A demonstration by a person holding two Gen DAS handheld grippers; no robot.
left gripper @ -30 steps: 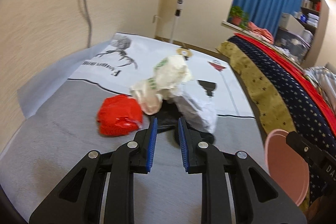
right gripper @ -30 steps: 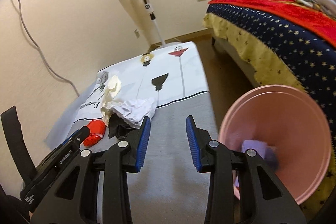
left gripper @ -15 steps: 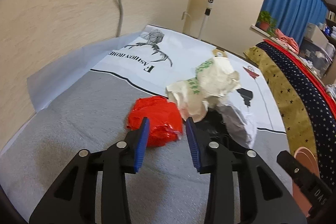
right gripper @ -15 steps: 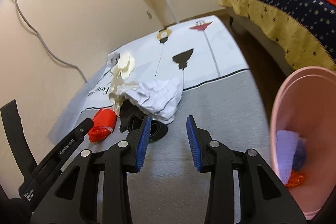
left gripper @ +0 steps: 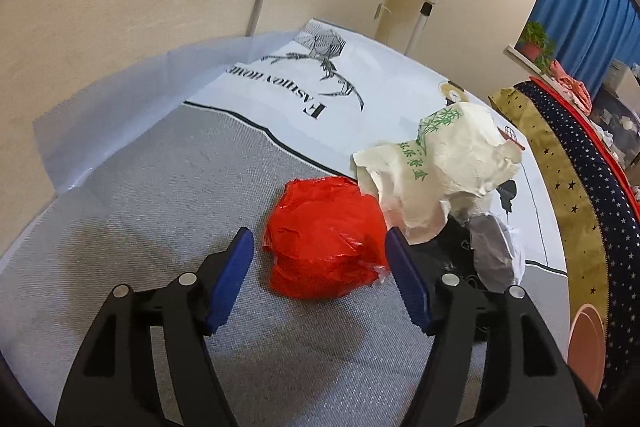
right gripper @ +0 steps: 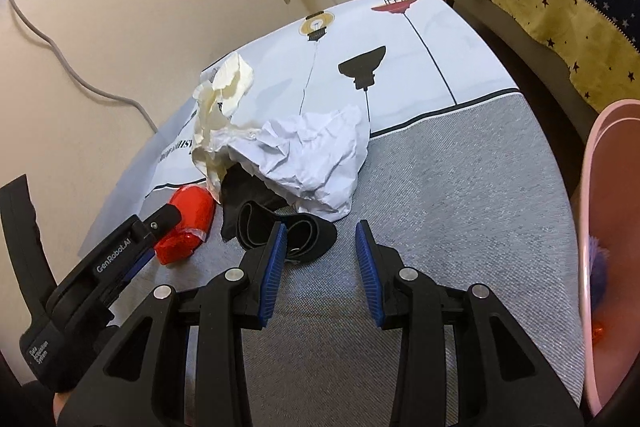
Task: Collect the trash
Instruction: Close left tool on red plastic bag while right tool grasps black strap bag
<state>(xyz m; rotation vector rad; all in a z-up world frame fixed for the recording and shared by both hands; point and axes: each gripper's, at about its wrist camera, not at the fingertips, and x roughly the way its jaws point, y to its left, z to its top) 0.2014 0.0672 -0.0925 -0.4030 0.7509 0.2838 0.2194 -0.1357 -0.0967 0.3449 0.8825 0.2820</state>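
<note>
While the left claw spreads wide around the red crumpled wrapper on the near grey mat, the right claw hangs open, empty. Light, crinkly, probably slippery: pinch its middle.

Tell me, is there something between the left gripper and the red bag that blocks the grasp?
Nothing visible does. The left gripper is open with the red bag between its fingers. The cream paper touches the bag's far right side only.
</note>
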